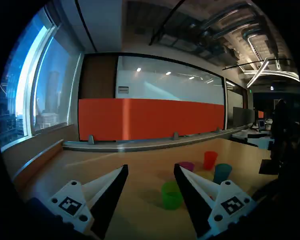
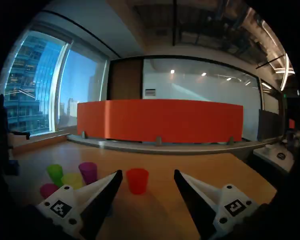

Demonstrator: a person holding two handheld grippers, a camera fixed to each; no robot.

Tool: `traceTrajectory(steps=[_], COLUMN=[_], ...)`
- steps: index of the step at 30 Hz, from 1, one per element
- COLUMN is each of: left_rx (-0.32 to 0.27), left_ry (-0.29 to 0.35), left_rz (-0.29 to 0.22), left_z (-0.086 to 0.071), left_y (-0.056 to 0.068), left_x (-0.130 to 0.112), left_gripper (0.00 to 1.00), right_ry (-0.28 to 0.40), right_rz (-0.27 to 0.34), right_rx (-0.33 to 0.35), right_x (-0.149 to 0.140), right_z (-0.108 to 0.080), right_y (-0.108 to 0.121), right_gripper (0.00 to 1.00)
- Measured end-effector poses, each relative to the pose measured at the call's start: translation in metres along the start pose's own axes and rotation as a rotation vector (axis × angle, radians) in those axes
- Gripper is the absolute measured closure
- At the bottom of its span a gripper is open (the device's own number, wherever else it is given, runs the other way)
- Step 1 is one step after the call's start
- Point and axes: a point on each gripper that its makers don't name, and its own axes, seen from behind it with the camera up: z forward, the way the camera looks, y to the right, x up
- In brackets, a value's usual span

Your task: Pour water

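Several coloured plastic cups stand on a wooden table [image 1: 122, 160]. In the left gripper view a green cup [image 1: 172, 195] sits just left of the right finger, with a purple cup [image 1: 186, 165], a yellow cup [image 1: 206, 175], a red cup [image 1: 210, 159] and a teal cup [image 1: 222, 173] beyond it. My left gripper [image 1: 150, 168] is open and holds nothing. In the right gripper view a red cup [image 2: 137, 181] stands ahead between the open fingers of my right gripper [image 2: 148, 174], not touched. A purple cup [image 2: 88, 172], a green cup [image 2: 55, 173], a yellow cup [image 2: 72, 180] and a magenta cup [image 2: 49, 190] cluster at the left.
An orange partition [image 2: 162, 120] on a grey rail closes the table's far edge. Tall windows [image 1: 34, 96] run along one side. A dark figure [image 1: 281, 120] stands by desks at the far right. A white device [image 2: 279, 154] lies on a neighbouring desk.
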Motion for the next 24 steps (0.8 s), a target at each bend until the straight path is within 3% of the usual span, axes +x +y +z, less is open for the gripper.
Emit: traceTrajectory(steps=[9, 17, 24], left_rx=[0.08, 0.17, 0.212], left_ry=[0.047, 0.066, 0.07], left_rz=[-0.026, -0.013, 0.024], left_z=[0.0, -0.004, -0.004], left_y=[-0.005, -0.021, -0.025], left_x=[0.006, 0.006, 0.005], left_gripper=[0.16, 0.16, 0.16], right_ry=[0.116, 0.14, 0.13], right_rz=[0.035, 0.029, 0.018], right_rx=[-0.168, -0.229, -0.265], right_x=[0.023, 0.023, 0.017], right_z=[-0.004, -0.012, -0.017], right_y=[0.039, 0.054, 0.062], right_gripper=[0.0, 0.0, 0.0])
